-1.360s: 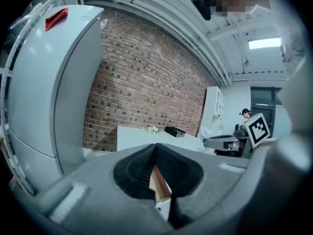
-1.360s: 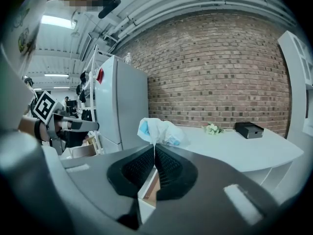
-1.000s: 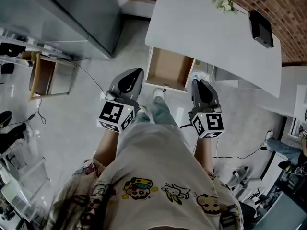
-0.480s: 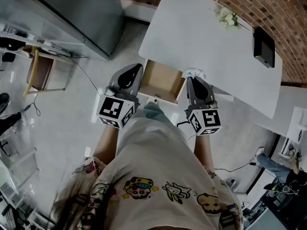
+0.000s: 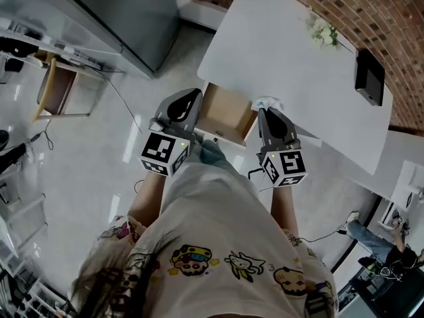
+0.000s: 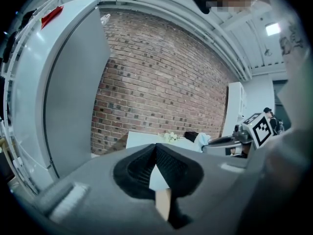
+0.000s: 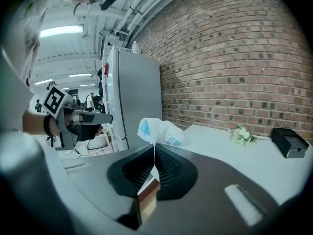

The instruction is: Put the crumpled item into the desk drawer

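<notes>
A crumpled white and blue item (image 7: 160, 130) hangs from the tips of my right gripper (image 7: 154, 148), which is shut on it. In the head view the crumpled item (image 5: 265, 103) sits at the white desk's (image 5: 298, 58) near edge, just right of the open wooden drawer (image 5: 225, 113). The right gripper (image 5: 264, 110) points at the desk. The left gripper (image 5: 190, 98) is held at the drawer's left side. Its jaws are shut with nothing between them (image 6: 155, 147). The drawer's inside looks bare.
A small bunch of flowers (image 5: 324, 35) and a black box (image 5: 369, 77) lie on the desk's far side by the brick wall. A tall grey cabinet (image 5: 132, 12) stands to the left. A wooden stool (image 5: 56, 91) and cables (image 5: 126, 105) are on the floor.
The desk and drawer have come closer under the grippers as the person moved forward. The right gripper still holds the crumpled item, which now sits at the desk edge beside the drawer.
</notes>
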A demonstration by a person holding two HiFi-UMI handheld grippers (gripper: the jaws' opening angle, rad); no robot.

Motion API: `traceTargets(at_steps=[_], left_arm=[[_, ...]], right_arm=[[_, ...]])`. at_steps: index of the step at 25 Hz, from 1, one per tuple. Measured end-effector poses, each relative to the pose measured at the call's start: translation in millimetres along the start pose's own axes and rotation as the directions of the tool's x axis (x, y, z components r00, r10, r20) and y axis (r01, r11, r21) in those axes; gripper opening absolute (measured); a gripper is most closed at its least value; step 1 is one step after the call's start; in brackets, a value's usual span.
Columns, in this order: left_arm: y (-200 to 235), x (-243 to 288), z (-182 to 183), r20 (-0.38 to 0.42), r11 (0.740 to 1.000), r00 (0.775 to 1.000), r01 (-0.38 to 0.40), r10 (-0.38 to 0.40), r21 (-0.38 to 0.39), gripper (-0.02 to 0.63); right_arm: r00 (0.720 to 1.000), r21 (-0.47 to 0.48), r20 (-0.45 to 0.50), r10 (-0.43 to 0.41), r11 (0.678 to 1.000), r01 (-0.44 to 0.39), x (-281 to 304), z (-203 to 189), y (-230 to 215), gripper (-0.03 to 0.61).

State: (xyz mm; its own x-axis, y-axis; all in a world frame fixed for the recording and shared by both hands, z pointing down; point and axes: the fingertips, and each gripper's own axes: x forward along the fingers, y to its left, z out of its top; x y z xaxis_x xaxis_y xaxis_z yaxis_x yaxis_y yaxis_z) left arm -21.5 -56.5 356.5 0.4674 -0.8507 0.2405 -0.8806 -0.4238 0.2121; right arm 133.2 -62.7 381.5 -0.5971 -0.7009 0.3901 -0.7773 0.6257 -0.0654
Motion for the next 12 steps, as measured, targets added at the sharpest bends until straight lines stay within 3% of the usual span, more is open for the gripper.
traceTargets(at_steps=[12], left_arm=[[9, -4, -47, -0.076, 0.999, 0.997, 0.027, -0.029, -0.025, 0.000]], right_arm=[[0.994, 0.052, -0.105, 0.016, 0.999, -0.011, 23, -46, 16, 0.012]])
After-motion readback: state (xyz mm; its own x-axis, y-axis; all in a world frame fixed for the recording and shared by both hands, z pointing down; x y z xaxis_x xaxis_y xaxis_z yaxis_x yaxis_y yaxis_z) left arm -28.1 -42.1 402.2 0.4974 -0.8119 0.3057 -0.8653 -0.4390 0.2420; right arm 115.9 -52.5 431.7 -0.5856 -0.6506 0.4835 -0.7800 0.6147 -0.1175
